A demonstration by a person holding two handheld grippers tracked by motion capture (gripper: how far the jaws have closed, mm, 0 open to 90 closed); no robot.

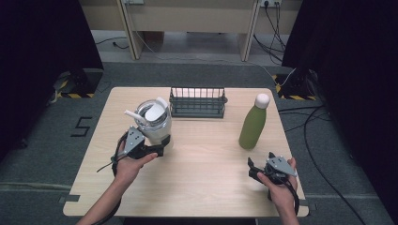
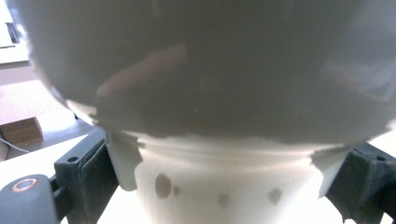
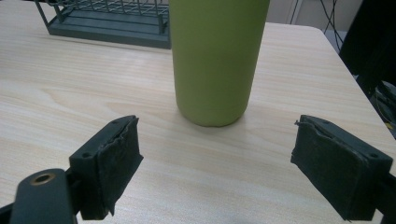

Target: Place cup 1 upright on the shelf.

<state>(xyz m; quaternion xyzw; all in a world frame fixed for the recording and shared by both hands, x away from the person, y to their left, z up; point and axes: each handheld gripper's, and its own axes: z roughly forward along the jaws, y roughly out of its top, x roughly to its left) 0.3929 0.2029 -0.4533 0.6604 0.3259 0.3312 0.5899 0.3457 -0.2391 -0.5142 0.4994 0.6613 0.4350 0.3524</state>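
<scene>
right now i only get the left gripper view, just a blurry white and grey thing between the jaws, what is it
Observer: A white tumbler with a lid and straw, standing on the table; the left gripper has its jaws around the narrow base.
Operator: where's the other gripper
Observer: The right gripper is near the table's front right, jaws wide open with nothing between them.
Operator: anything ahead of it
Observer: A green bottle stands upright straight ahead, apart from the jaws, with a dark wire basket farther back.

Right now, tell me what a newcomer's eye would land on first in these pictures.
The green bottle with a white cap stands upright at the table's right, ahead of the open right gripper. At the left, the left gripper has its jaws around the base of a white tumbler. A dark wire basket sits at the far edge.
</scene>
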